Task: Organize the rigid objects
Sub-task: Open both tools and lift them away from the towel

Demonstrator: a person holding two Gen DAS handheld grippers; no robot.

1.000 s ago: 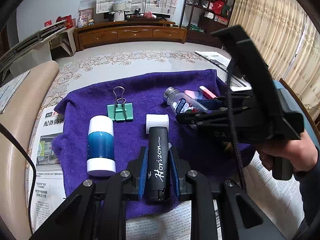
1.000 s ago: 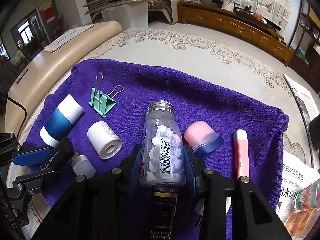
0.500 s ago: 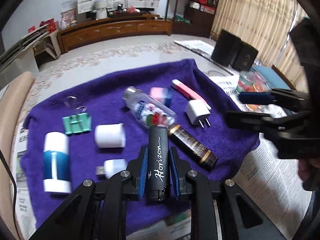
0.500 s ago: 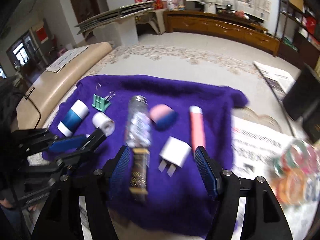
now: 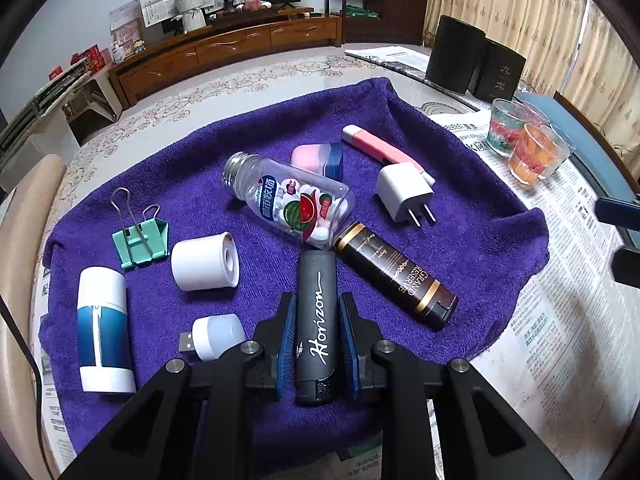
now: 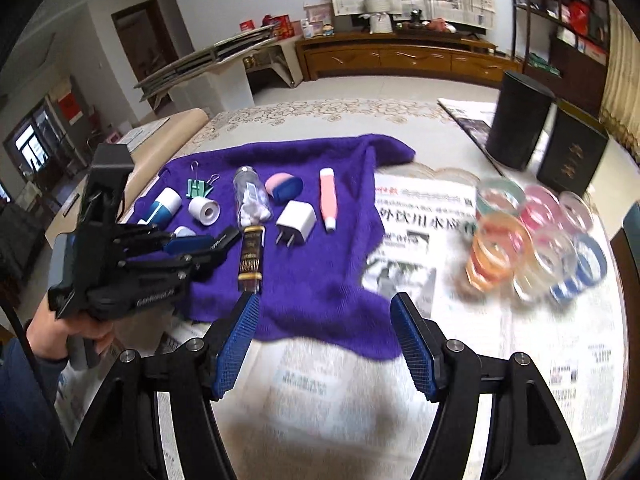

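Towel, purple, lay spread on the table with the rigid items scattered across it. Far left lay a blue-and-white cylinder, then a green binder clip, a white roll and a small USB light. The left claw was clamped tight on a black tube marked "Horizon" in white script, held low over the towel's near edge. Right of it a clear candy bottle lay on its side, uncapped, with a watermelon picture and Chinese label, its base touching a dark tube that read "GRAND RESERVE". Behind sat a pink-and-blue cap, a white plug adapter and a pink pen-like stick. Off the towel to the right, coloured glass cups stood on newspaper with Chinese print. The right claw hung off the towel's near right corner over that newspaper, jaws wide, nothing between them.

Probably the step was placing the Horizon tube in line with the others. To do it well: set it parallel to the Grand Reserve tube, leave a gap so nothing rolls, lower until it rests on the towel, then release. The other claw's housing read "GenRobot.AI", I think.
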